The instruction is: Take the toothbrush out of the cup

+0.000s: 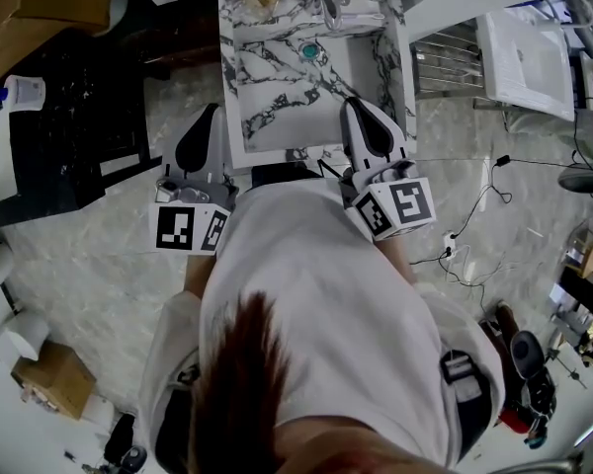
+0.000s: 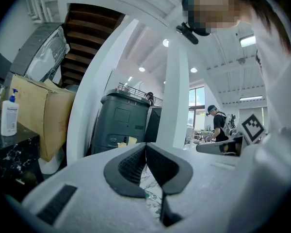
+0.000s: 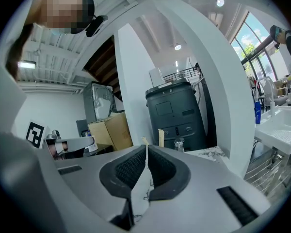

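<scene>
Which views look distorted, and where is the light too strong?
Left gripper view: fisheye bends the white pillar, and the ceiling lamp glares. Right gripper view: same bending, and the window is very bright. Head view: even light, marble sink sharp.

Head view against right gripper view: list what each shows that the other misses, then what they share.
Only the head view: the teal drain plug in the bowl of the marbled basin, seen from above.
Only the right gripper view: the dark grey bin behind the counter and the ceiling lights.
Both: the right gripper, its tongs shut on nothing, the left gripper with its marker cube alongside, and the basin's marbled edge.
</scene>
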Action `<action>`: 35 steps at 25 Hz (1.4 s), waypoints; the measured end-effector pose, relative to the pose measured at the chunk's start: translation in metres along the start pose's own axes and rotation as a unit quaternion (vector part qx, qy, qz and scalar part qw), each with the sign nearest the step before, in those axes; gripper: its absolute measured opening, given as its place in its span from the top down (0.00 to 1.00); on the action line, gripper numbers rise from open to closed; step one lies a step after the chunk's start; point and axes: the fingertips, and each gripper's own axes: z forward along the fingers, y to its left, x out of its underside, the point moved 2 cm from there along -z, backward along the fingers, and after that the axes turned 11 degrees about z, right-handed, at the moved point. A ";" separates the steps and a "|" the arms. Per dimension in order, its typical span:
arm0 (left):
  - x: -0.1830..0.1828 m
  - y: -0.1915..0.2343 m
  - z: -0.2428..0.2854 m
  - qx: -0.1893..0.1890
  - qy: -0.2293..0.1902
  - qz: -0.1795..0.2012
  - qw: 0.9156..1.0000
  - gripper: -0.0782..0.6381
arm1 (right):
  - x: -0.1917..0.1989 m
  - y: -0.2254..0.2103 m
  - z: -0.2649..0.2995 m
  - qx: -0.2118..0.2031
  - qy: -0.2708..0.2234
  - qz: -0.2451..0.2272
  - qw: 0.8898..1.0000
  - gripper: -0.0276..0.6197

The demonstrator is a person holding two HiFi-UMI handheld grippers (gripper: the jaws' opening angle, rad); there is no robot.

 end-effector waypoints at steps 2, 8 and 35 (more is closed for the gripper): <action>-0.001 0.000 0.001 0.001 -0.001 0.001 1.000 0.87 | -0.001 -0.001 0.000 0.000 -0.002 0.000 1.000 0.92; -0.003 -0.001 0.002 0.004 -0.005 0.003 1.000 0.87 | -0.002 -0.001 0.002 -0.004 -0.006 0.001 1.000 0.92; 0.016 0.013 0.006 -0.014 0.016 -0.014 1.000 0.87 | -0.032 0.024 0.120 -0.101 -0.009 -0.088 0.991 0.62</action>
